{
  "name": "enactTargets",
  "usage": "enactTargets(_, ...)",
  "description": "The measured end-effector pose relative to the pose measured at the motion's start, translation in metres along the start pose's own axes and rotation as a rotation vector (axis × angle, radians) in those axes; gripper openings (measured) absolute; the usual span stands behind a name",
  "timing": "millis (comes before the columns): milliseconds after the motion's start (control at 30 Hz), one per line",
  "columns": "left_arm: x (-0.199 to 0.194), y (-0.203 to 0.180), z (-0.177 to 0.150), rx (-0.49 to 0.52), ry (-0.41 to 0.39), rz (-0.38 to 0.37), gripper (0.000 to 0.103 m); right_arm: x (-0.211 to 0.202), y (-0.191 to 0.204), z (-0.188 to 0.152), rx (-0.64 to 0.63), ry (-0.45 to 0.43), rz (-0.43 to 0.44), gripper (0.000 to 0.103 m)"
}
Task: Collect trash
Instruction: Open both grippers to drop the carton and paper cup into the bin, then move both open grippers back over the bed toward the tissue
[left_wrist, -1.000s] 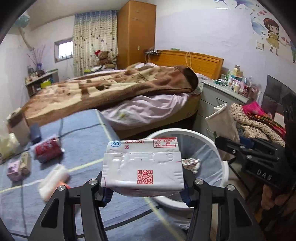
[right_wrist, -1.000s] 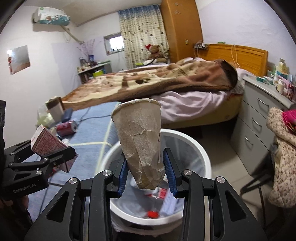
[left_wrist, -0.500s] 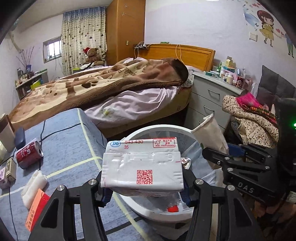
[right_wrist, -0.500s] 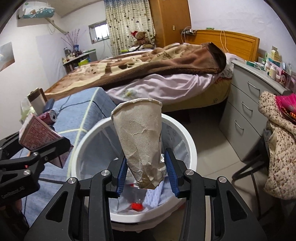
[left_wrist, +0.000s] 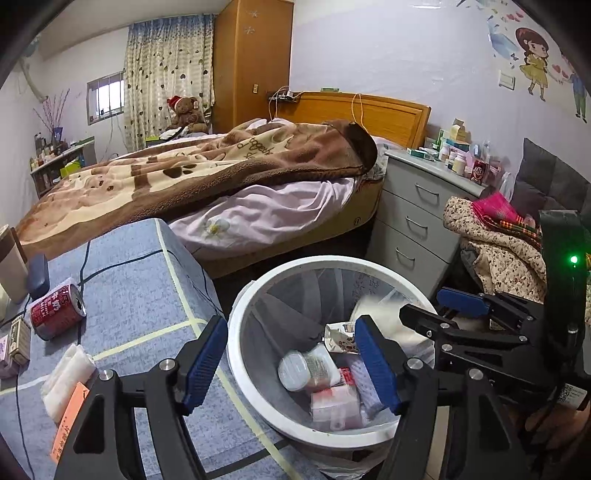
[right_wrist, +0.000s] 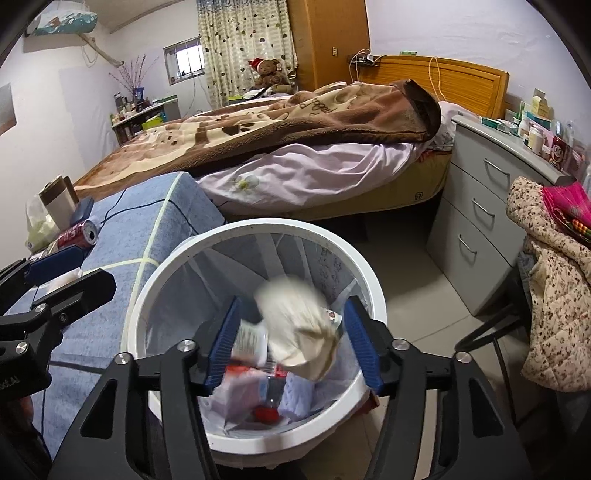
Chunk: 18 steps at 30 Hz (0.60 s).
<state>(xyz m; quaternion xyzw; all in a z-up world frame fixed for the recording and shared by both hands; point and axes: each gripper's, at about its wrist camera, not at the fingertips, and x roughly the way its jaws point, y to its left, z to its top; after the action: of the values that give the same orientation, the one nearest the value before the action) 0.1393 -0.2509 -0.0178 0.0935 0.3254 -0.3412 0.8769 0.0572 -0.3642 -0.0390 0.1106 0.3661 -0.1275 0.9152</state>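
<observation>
Both grippers hang over the white bin (right_wrist: 373, 291). The right gripper (right_wrist: 291, 347) has its jaws opening; the crumpled paper cup (right_wrist: 299, 328), blurred, sits between them, free of the pads, above the litter inside. The left gripper (left_wrist: 291, 362) also has its jaws opening, with nothing between them. A red can (left_wrist: 57, 310) lies on the blue-covered table (left_wrist: 147, 280).
</observation>
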Motion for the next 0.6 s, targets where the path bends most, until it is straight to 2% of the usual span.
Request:
enactTargets(267, -0.013, 0.011, -0.002, -0.018, -0.016, 0.018, 0.071, -0.006, 0.01, 0.003, -0.009, -0.03, 0.016, 0.061)
enactTargets(600, -0.039, 0.036, -0.008, -0.048, -0.045, 0.078, 0.071, -0.015, 0.036, 0.007, -0.035, -0.074, 0.057, 0.061)
